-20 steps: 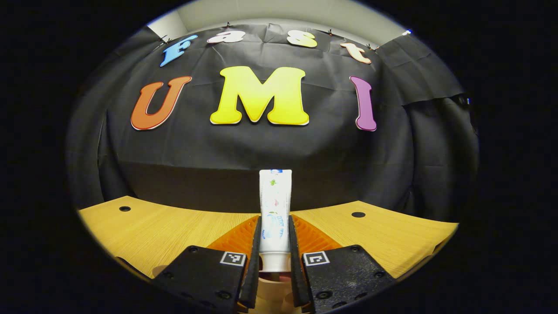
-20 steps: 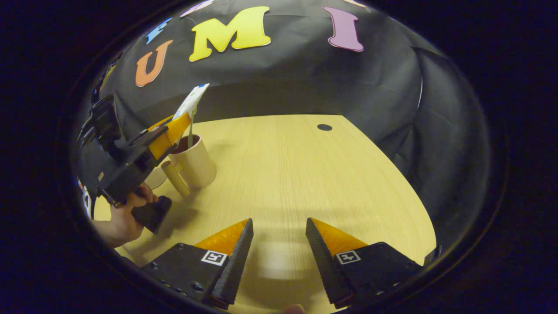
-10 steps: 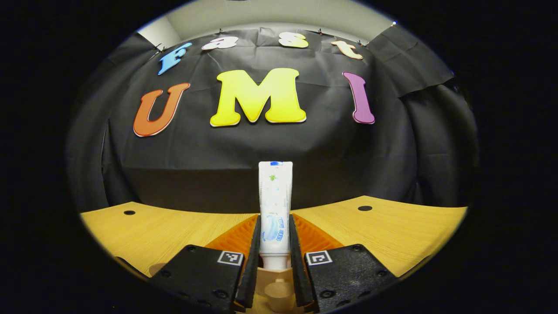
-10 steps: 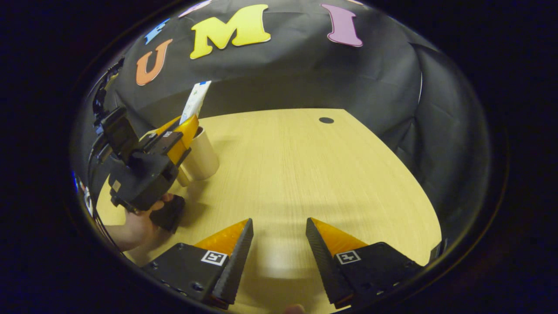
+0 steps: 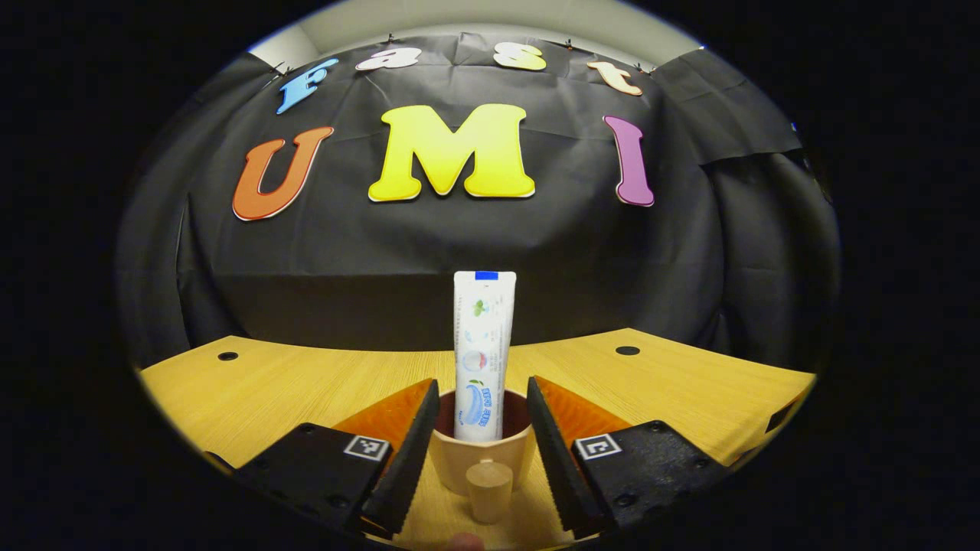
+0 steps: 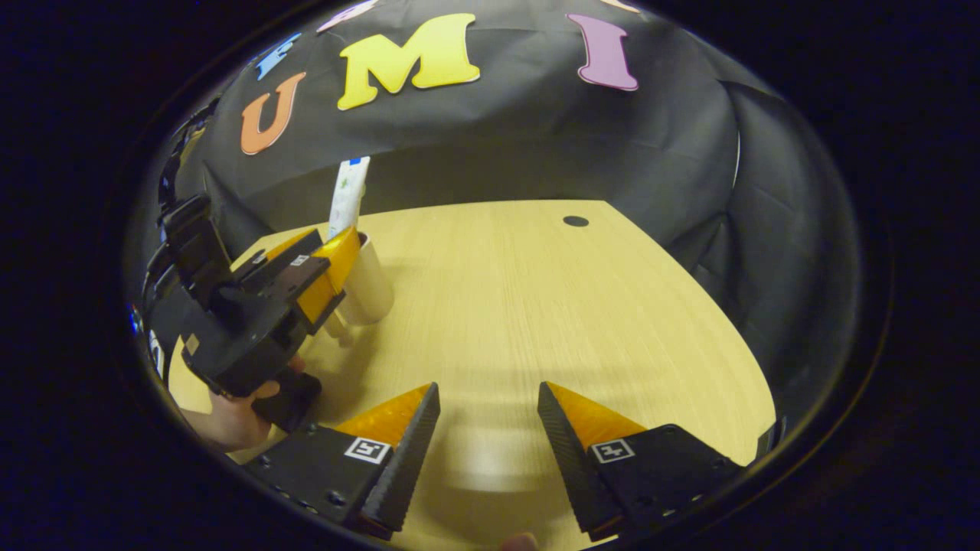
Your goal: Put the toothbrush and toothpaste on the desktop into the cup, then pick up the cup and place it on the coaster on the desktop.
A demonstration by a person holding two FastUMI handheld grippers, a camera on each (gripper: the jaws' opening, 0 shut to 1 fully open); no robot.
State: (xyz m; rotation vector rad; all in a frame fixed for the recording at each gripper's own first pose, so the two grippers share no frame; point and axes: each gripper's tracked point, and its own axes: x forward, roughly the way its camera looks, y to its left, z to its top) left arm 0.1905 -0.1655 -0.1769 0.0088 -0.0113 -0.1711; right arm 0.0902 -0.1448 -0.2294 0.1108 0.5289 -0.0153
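Desktop (image 5: 306,375): toothpaste (image 5: 483,337) in cup (image 5: 481,451)

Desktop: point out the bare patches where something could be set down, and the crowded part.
Bare wood on the desktop runs from the right gripper back to the small round hole near the black cloth wall. It is crowded by the cup, where the toothpaste stands and the left gripper, open, flanks it.
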